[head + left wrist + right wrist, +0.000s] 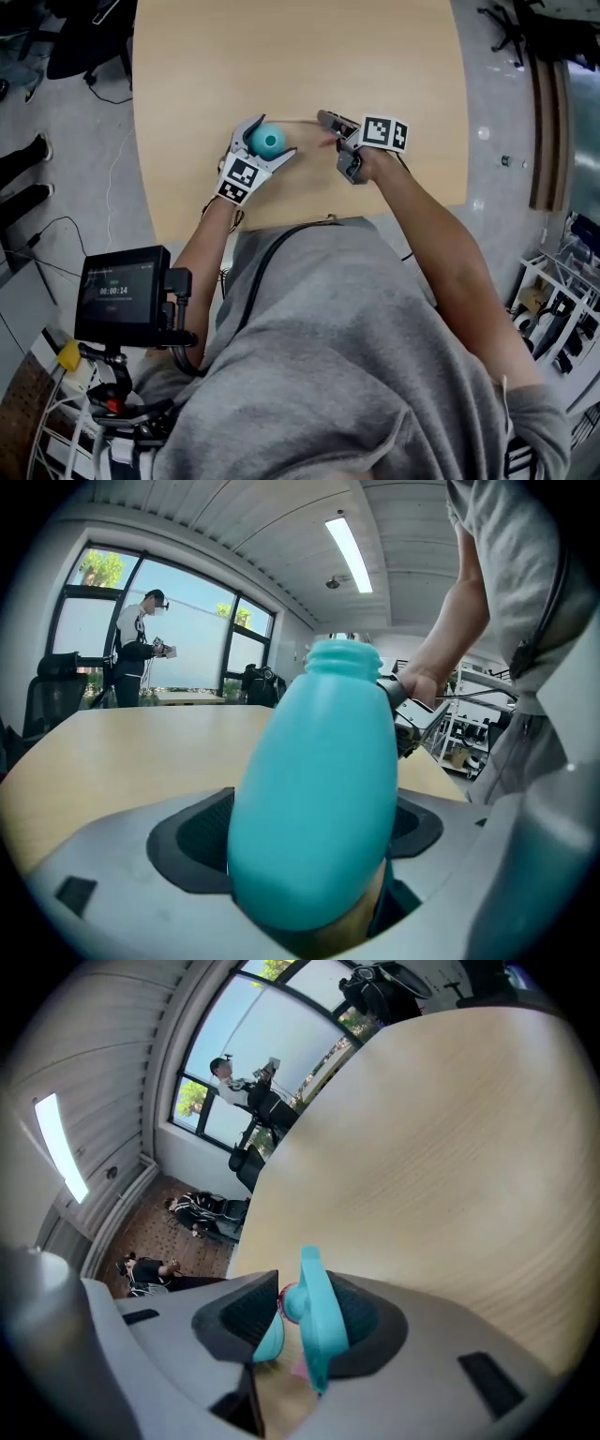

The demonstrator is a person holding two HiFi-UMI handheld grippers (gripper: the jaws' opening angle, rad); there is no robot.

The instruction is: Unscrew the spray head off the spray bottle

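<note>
The teal spray bottle [267, 141] stands on the wooden table [394, 56], and my left gripper [272, 137] is shut on its body. In the left gripper view the bottle [314, 799] fills the space between the pads [187, 832], and its bare threaded neck [344, 654] has no head on it. To the bottle's right my right gripper [328, 122] is shut on the teal spray head [314, 1321], which has a pink nozzle. The head is apart from the bottle. A thin tube [298, 119] seems to run between them.
The table's near edge [281, 223] lies just behind both grippers. A small monitor on a rig [122, 295] hangs at my lower left. Office chairs [84, 37] and a person's shoes [28, 150] are on the floor to the left. Shelving [562, 309] stands at the right.
</note>
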